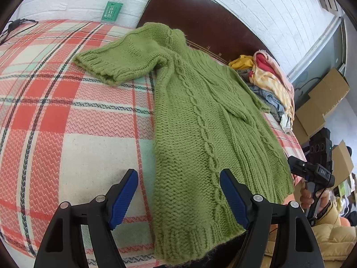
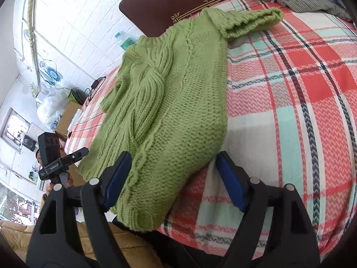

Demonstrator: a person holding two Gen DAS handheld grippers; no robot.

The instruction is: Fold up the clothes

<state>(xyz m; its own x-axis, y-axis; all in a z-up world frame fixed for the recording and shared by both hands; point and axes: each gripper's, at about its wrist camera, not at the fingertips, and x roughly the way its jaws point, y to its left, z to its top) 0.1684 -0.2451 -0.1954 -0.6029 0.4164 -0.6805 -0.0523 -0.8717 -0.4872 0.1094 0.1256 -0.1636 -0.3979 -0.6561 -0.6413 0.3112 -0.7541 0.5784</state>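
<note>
A green knitted sweater [image 1: 200,116] lies flat on a plaid bedspread [image 1: 55,111], hem toward me, one short sleeve [image 1: 111,64] spread to the left. My left gripper [image 1: 178,178] is open and empty, just above the hem's left part. In the right wrist view the sweater [image 2: 178,102] has its far side folded over the middle, and a sleeve [image 2: 252,20] sticks out at the top right. My right gripper [image 2: 174,165] is open and empty over the hem's right corner. The right gripper also shows at the left wrist view's edge [image 1: 316,169].
A pile of mixed clothes [image 1: 270,82] lies at the bed's far right. A water bottle [image 1: 112,6] stands against the white wall. A dark brown headboard [image 1: 200,11] is behind the sweater. Cardboard boxes [image 1: 323,102] stand beyond the bed.
</note>
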